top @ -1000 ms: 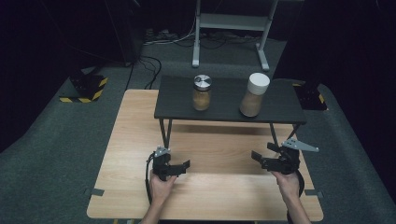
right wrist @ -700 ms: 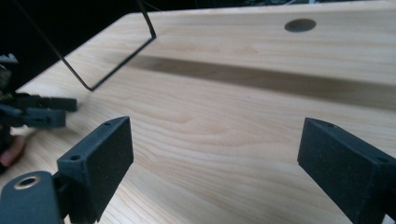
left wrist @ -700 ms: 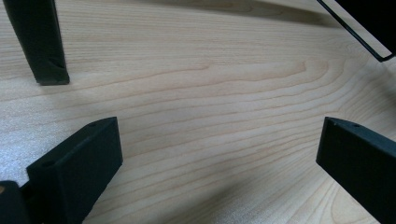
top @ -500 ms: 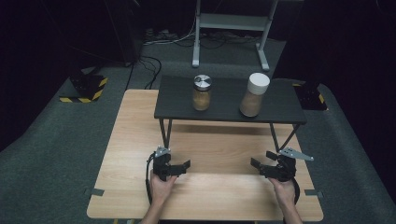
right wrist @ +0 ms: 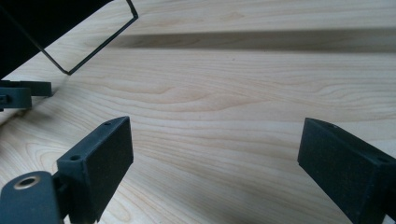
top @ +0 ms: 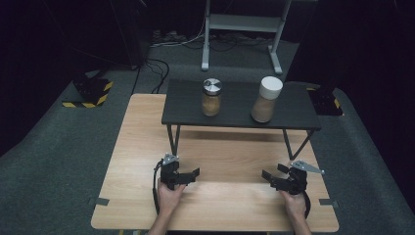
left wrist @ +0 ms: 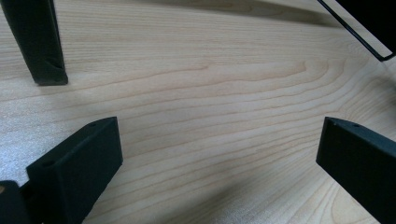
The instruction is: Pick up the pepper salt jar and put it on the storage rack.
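Two jars stand on a low black shelf at the back of the wooden table: a glass jar with a silver lid and brown contents, and to its right a taller jar with a white lid. My left gripper rests low over the table's near left, jaws wide apart and pointing toward the middle. The left gripper has only bare wood between its jaws. My right gripper sits low at the near right, open, facing the left one. Nothing lies between the right gripper's jaws.
The shelf stands on thin black legs; one flat leg and a wire leg rise ahead of my left gripper. Another wire leg stands ahead of the right one, with the left gripper farther off. Dark carpet surrounds the table.
My right hand has sunk toward the tabletop and drawn slightly nearer the front edge. The left hand, the jars and the shelf have stayed put.
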The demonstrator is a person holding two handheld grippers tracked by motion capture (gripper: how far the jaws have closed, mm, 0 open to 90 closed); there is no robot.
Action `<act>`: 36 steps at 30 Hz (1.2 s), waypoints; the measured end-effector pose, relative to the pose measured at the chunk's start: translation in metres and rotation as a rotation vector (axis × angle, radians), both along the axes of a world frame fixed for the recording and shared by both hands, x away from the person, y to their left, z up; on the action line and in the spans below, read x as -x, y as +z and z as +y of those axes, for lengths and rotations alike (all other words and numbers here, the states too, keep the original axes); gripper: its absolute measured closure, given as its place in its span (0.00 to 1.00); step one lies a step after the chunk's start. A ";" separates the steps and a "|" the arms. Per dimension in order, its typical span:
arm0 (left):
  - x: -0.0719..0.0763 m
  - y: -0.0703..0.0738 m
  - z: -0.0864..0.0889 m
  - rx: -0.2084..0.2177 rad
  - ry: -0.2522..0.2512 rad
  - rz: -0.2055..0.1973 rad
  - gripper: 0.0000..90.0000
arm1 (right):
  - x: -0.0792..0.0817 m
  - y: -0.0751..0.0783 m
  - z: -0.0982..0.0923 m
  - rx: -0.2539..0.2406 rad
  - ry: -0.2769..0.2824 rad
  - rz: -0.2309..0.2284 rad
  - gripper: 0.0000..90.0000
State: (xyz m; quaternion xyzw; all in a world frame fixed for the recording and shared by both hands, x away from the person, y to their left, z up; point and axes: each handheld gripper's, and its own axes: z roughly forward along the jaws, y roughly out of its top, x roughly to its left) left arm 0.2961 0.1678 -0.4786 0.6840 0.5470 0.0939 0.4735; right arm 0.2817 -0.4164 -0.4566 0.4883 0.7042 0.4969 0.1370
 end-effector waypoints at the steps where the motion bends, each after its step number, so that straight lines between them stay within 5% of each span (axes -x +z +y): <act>1: 0.000 0.000 0.000 0.001 0.000 0.001 0.00 | 0.000 -0.002 -0.001 -0.006 0.001 0.002 0.11; 13: 0.000 0.000 0.000 0.004 0.001 0.001 0.00 | -0.002 -0.022 -0.010 -0.075 -0.013 0.026 0.11; 36: 0.001 0.000 0.000 0.001 0.005 -0.001 0.00 | -0.001 -0.020 -0.004 -0.059 -0.070 0.065 0.09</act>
